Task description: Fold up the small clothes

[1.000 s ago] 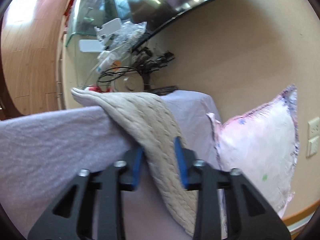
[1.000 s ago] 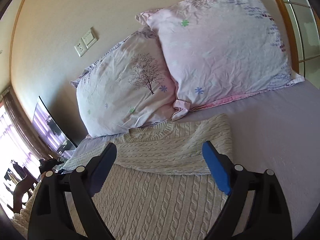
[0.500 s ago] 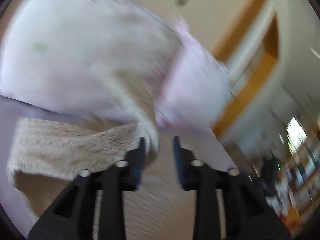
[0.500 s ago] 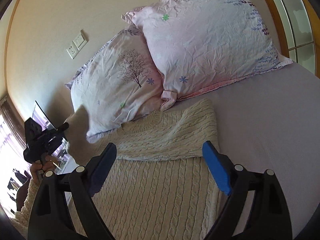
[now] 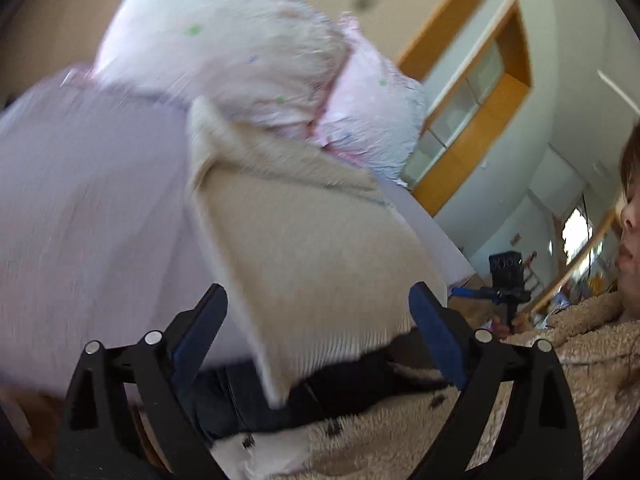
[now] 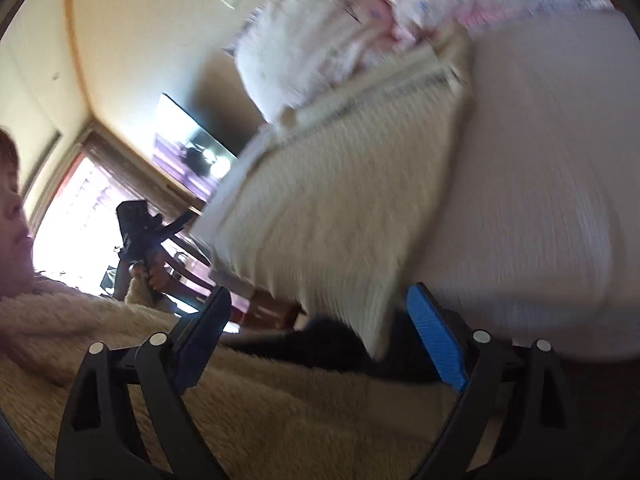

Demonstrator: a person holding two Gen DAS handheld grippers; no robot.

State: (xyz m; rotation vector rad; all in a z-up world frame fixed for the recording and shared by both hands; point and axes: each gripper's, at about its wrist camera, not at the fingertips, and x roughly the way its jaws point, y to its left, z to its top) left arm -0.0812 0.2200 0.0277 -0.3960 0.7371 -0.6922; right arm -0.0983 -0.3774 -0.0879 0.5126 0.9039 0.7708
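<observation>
Both claws are seen spread wide with nothing between their blue pads. The left claw (image 5: pixel 318 332) is held above the near edge of the bed (image 5: pixel 80 200), its jaws well apart, and part of the sweater (image 5: pixel 312 240) is framed between them without being touched. The right claw (image 6: pixel 320 332) is likewise released, its jaws apart near the lower corner of the sweater (image 6: pixel 340 200), which is not gripped.

The sweater, cream and cable-knit, is laid flat on the lilac sheet of the bed (image 6: pixel 540 180), with a folded band across its far end, next to the pillows. Its near corner hangs slightly over the bed's edge. Heavy motion blur is present in both views, so the knit's detail cannot be made out.

Two pink-and-white pillows (image 5: pixel 224 48) are propped against the wall at the head of the bed, just beyond the sweater. A person in a fleecy beige top (image 5: pixel 540 400) is seen at the frame edges, and each claw's handle is visible from the opposite camera. A screen (image 6: pixel 192 156) is seen against the wall in the right wrist view.
</observation>
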